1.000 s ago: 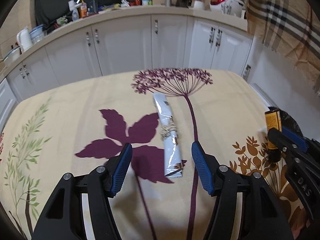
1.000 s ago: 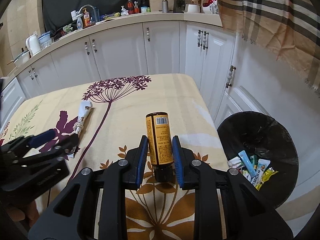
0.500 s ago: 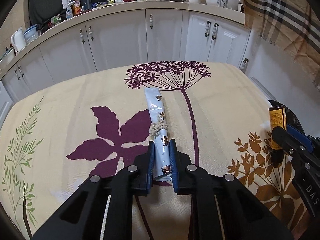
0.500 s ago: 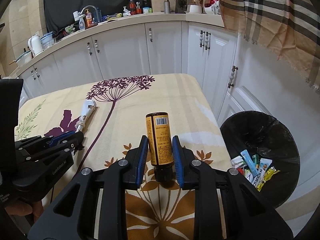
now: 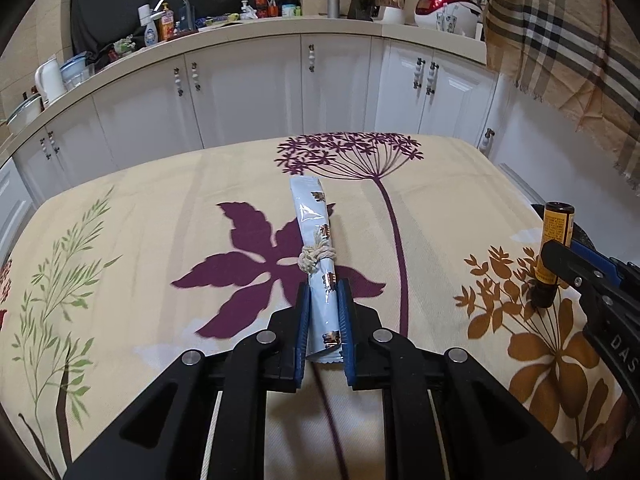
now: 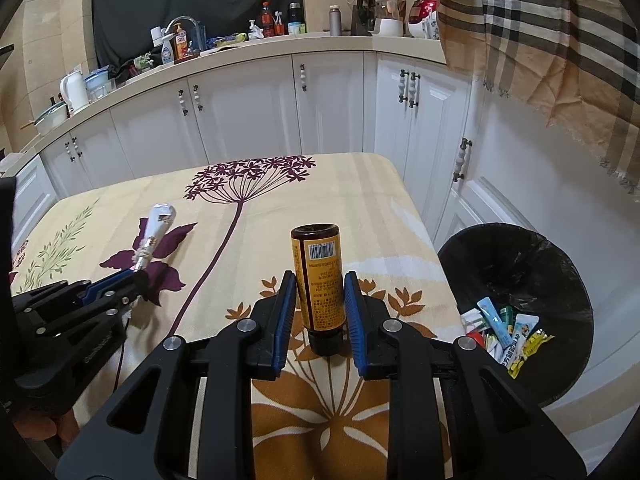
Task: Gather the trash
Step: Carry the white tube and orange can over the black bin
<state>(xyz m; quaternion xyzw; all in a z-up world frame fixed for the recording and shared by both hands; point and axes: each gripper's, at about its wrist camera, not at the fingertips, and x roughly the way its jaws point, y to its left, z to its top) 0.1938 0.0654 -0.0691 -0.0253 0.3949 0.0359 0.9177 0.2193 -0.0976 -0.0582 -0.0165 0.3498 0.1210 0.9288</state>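
My left gripper (image 5: 323,300) is shut on the near end of a long pale blue packet (image 5: 316,240) tied with a cord knot; the packet sticks out forward above the flowered tablecloth (image 5: 160,216). It also shows in the right wrist view (image 6: 154,232). My right gripper (image 6: 320,292) is shut on a brown bottle with a yellow label (image 6: 320,280), cap end toward me, held above the table's right part. The bottle (image 5: 554,248) also shows at the right edge of the left wrist view. A black-lined trash bin (image 6: 516,276) stands on the floor right of the table.
The bin holds several wrappers (image 6: 508,332). White cabinets (image 5: 248,92) and a cluttered counter (image 5: 224,24) run behind the table. A plaid cloth (image 6: 540,36) hangs at the upper right. The table's right edge (image 6: 424,224) lies next to the bin.
My left gripper closed on the pale blue packet and lifted its near end. My right gripper kept hold of the bottle and barely moved.
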